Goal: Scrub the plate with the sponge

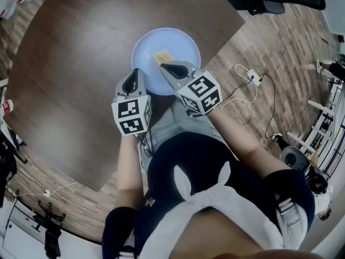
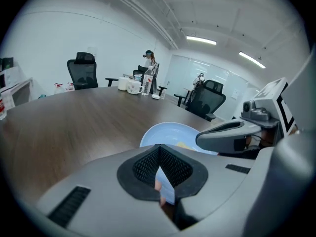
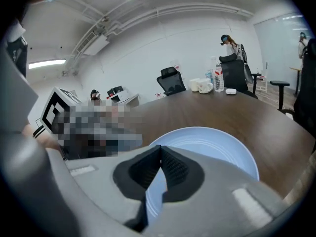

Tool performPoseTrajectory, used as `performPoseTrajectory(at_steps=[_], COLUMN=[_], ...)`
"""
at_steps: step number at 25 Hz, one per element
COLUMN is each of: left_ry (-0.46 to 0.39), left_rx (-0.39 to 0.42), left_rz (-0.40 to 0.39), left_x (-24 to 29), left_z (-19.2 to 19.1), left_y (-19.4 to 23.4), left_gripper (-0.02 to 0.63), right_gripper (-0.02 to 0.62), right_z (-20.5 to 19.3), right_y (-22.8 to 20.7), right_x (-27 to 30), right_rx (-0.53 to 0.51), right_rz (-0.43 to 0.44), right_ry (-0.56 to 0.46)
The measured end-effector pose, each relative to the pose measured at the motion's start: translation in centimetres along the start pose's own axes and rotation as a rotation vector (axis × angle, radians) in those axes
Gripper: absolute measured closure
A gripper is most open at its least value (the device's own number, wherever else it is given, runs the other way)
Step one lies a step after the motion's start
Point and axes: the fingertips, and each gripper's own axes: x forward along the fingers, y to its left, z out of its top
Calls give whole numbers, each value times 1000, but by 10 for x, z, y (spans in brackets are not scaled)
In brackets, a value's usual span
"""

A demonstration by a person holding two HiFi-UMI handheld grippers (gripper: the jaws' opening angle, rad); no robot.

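On the dark wood-grain table (image 1: 81, 63), close to its near edge, sits a pale blue plate (image 1: 183, 45), right way up. Yellow sponge (image 1: 162, 56) lies flat inside it, about mid-plate.

Right gripper (image 3: 159, 148): jaws closed, tips meeting, nothing clamped between them. Only plate blue shows through the slit behind the tips. From the head view, its tips are over the plate at the sponge's near edge. Contact with the sponge cannot be told.

Left gripper (image 2: 159, 147): jaws likewise closed tip to tip, holding nothing. It sits left of the right gripper, tips at the plate's near-left rim. Touching or just above, cannot tell. Left gripper view shows a sliver of yellow on the plate just beneath the right gripper's body.

Far end of table: two white mugs (image 2: 133, 87) and a clear bottle (image 2: 148, 80), well apart from the plate. Black office chair (image 2: 83, 70) stands beyond the far-left edge. White cable (image 1: 249, 88) lies on the plank floor (image 1: 280, 42), right of the table.
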Motion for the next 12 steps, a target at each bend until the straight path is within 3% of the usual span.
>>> performPoseTrajectory(at_steps=[6,12], left_ry=[-37,-45], left_rx=[4,18], left_rz=[-65,-80], left_x=[1,1], left_z=[5,7], left_y=[-24,-30], left_gripper=[600,600], right_gripper=[597,597], right_z=[0,-1], right_y=[8,2], right_x=[-7,-11], right_rx=[-90,-105], right_rz=[-48,-95], right_ry=[-22,-23])
